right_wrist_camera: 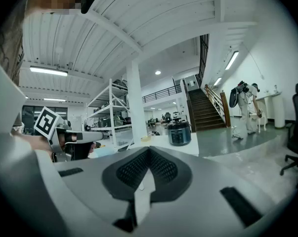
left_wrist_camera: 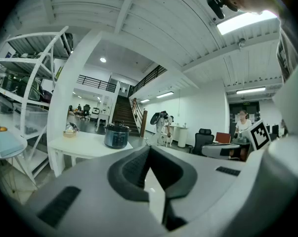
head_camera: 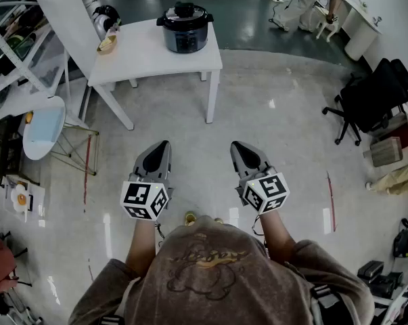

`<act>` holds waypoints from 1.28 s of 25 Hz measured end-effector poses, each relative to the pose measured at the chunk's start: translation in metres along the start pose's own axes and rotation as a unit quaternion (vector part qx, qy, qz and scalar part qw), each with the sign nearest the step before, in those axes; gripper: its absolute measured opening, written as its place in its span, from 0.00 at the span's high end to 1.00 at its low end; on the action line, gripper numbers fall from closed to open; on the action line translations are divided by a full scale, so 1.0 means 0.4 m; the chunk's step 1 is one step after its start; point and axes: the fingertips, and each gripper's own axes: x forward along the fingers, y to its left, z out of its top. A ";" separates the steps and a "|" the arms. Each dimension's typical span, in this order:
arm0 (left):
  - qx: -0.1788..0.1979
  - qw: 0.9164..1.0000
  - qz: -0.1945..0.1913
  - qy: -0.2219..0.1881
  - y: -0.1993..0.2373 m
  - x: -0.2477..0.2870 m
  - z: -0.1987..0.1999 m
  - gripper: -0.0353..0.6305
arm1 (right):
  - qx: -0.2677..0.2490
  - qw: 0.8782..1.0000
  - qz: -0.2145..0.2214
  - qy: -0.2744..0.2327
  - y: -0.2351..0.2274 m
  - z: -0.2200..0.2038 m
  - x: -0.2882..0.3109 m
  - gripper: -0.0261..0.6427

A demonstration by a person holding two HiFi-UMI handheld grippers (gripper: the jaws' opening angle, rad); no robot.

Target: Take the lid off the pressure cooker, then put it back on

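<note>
A dark pressure cooker (head_camera: 185, 28) with its black lid (head_camera: 185, 11) on stands on a white table (head_camera: 146, 56), far ahead of me. It shows small in the left gripper view as the cooker (left_wrist_camera: 116, 135) and in the right gripper view as the cooker (right_wrist_camera: 179, 133). My left gripper (head_camera: 162, 146) and right gripper (head_camera: 239, 146) hang side by side over the floor, well short of the table. Both are shut and hold nothing. Each gripper points roughly level towards the table.
A small bowl (head_camera: 107, 44) sits at the table's left edge. White shelving (head_camera: 17, 42) and a round pale stool (head_camera: 44, 126) stand to the left. A black office chair (head_camera: 373, 97) is at the right. A person (right_wrist_camera: 246, 107) stands near the stairs.
</note>
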 end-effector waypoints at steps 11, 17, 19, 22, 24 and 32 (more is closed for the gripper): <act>0.001 1.000 -0.026 0.001 0.045 0.038 0.007 0.94 | 0.011 1.000 -0.018 -0.002 -0.005 0.004 0.065 0.97; 0.006 0.999 -0.040 0.002 0.096 0.065 -0.010 0.94 | 0.015 0.999 -0.032 0.001 0.005 -0.026 0.099 0.97; 0.006 0.999 -0.043 0.002 0.108 0.077 -0.006 0.94 | 0.024 0.999 -0.034 -0.001 0.006 -0.024 0.110 0.97; 0.004 0.999 -0.045 0.002 0.122 0.096 0.003 0.94 | 0.025 0.999 -0.032 -0.002 0.000 -0.015 0.129 0.97; 0.003 0.999 -0.047 -0.001 0.127 0.118 0.011 0.94 | 0.021 0.999 -0.031 -0.001 -0.015 -0.009 0.146 0.97; 0.006 0.999 -0.038 -0.007 0.196 0.228 0.025 0.94 | 0.014 1.000 -0.008 -0.002 -0.073 0.011 0.291 0.97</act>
